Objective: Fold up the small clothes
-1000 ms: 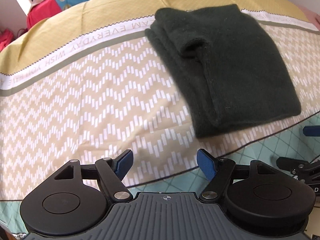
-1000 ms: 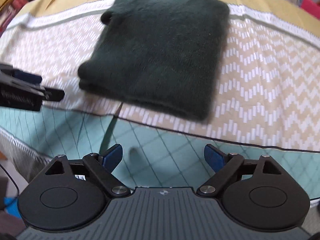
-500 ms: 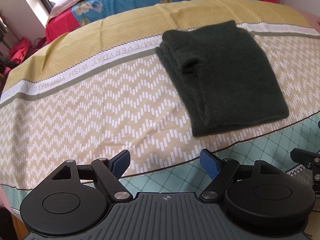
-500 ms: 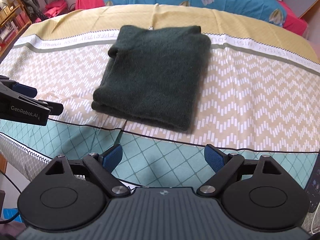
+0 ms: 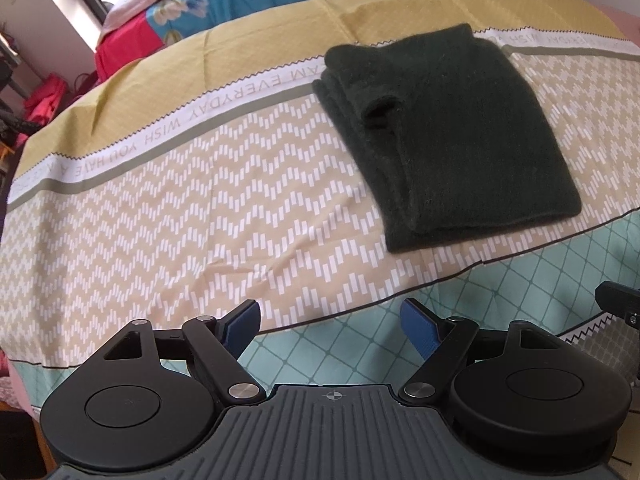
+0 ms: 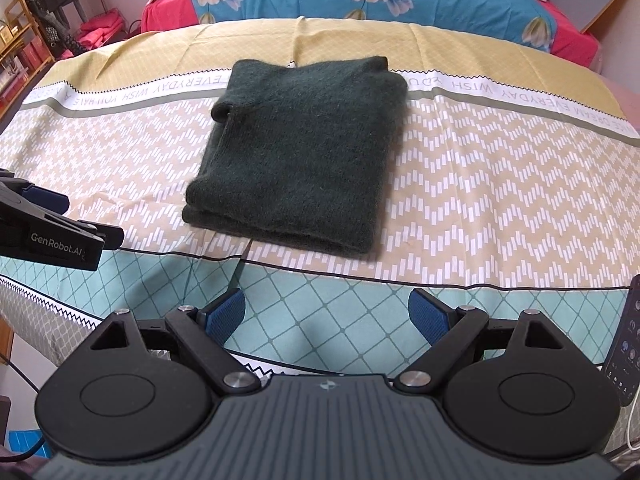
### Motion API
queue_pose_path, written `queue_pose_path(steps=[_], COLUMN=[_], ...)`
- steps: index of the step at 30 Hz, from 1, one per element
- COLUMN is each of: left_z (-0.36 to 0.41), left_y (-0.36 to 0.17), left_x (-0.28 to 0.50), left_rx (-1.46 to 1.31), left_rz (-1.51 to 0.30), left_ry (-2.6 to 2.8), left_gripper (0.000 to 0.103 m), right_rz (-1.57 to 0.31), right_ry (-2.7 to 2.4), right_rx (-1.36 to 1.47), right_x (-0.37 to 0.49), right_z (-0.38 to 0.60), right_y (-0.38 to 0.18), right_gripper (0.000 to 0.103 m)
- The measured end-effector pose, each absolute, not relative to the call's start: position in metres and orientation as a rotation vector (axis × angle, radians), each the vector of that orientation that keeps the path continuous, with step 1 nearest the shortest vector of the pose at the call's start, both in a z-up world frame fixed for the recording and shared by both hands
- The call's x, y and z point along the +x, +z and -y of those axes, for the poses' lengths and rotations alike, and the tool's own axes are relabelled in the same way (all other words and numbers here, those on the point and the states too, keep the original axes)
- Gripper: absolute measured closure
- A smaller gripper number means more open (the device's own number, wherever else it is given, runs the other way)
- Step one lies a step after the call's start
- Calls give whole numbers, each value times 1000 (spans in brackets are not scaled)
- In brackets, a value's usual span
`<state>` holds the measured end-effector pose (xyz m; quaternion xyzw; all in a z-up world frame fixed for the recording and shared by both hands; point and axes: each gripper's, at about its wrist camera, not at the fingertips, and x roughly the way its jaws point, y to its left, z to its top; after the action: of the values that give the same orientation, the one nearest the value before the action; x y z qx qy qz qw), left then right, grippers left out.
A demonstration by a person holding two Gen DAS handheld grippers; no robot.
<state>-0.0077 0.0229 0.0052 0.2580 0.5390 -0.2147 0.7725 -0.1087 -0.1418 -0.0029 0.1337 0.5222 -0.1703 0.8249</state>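
The dark green sweater (image 6: 298,152) lay folded in a neat rectangle on the patterned sheet (image 6: 480,184), its near edge just short of the teal border. Plenty of bare sheet sat all around it. Both the left gripper (image 5: 330,322) and right gripper (image 6: 326,312) hovered near the table's edge, jaws wide apart, holding nothing.

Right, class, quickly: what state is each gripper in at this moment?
Left gripper: open, holding nothing.
Right gripper: open, holding nothing; the folded dark green sweater lies untouched on the patterned cloth.
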Motion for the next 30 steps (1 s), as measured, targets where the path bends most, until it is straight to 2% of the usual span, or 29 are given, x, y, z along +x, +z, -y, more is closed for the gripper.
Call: queue_pose_path(steps=[30], left_z=[-25], left_y=[-1], left_x=[-7], left_rx=[563], left_rz=[-1181], left_ry=[-475], left_gripper=[0], right_rz=[-1093], right_ry=[-348], right_rx=[287], right_x=[-98], right_z=[136], right_y=[-1], right_gripper=[12])
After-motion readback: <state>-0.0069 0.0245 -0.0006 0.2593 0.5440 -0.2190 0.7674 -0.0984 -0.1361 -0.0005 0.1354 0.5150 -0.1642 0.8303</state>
